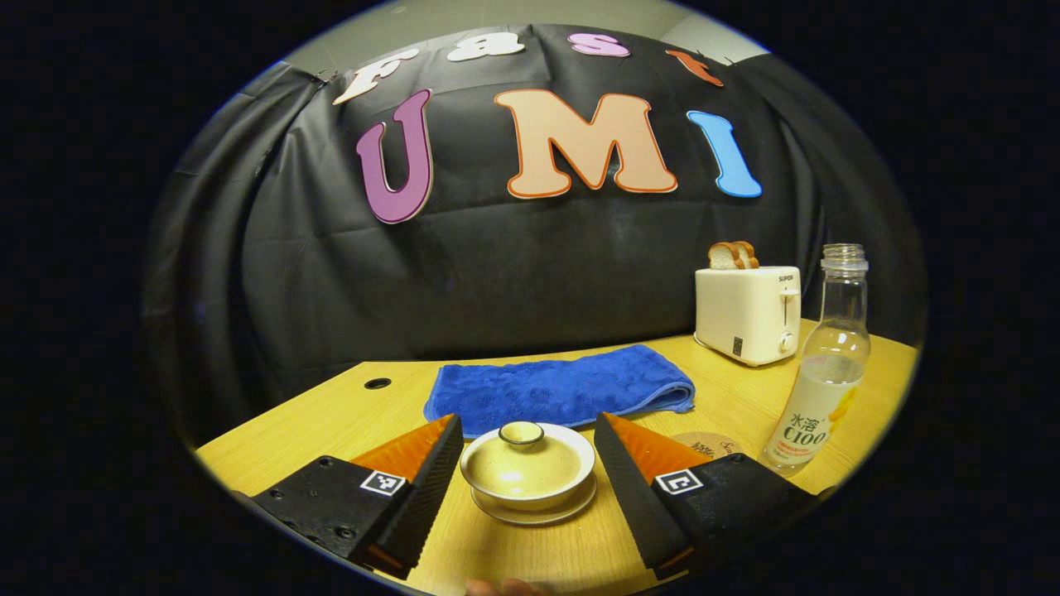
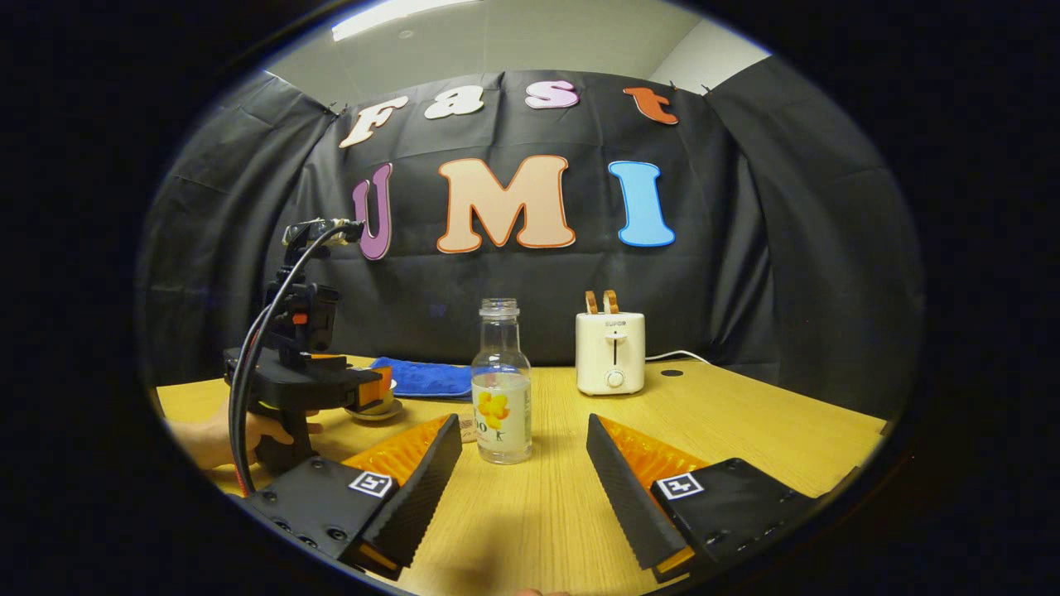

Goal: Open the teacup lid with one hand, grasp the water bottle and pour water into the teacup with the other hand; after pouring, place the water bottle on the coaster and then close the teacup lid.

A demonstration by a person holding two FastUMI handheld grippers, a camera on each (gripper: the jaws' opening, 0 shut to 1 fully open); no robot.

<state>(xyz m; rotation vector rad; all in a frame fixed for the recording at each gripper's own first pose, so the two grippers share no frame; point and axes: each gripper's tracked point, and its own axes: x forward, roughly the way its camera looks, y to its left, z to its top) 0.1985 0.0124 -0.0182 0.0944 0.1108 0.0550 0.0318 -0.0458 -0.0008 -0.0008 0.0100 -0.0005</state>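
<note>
While both grippers sit low over the counter point(image 1: 729, 397), neither holds anything. Left gripper point(image 1: 527, 451): jaws spread wide, one finger on each side of the teacup point(image 1: 527, 472), apart from it, not touching. Teacup stands on its saucer point(image 1: 534, 513), lid point(image 1: 522, 433) still seated, knob up. Behind the cup lies a folded blue towel point(image 1: 559, 389). To the right in the left gripper view, the coaster point(image 1: 704, 445) lies flat on the counter, partly hidden behind the right-side finger; the bottle point(image 1: 824, 364) stands upright just beside it, uncapped, liquid in the lower part. Whether bottle and coaster touch, cannot tell. Toaster point(image 1: 748, 313) with two bread slices point(image 1: 733, 255) stands behind the bottle, near the wall. Round hole point(image 1: 378, 383) in the counter at far left. Right gripper point(image 2: 524, 451): jaws also wide, aimed at the bottle point(image 2: 501, 385), which stands between and beyond the fingertips, clear of both. In the right gripper view the left gripper point(image 2: 364, 389) shows farther off at left, held by a hand point(image 2: 236, 434), cable looping up from it, its tips at the teacup point(image 2: 377, 406). Towel point(image 2: 422, 377) lies behind, toaster point(image 2: 610, 352) to the right of the bottle, its cord trailing off on the counter point(image 2: 745, 430).
</note>
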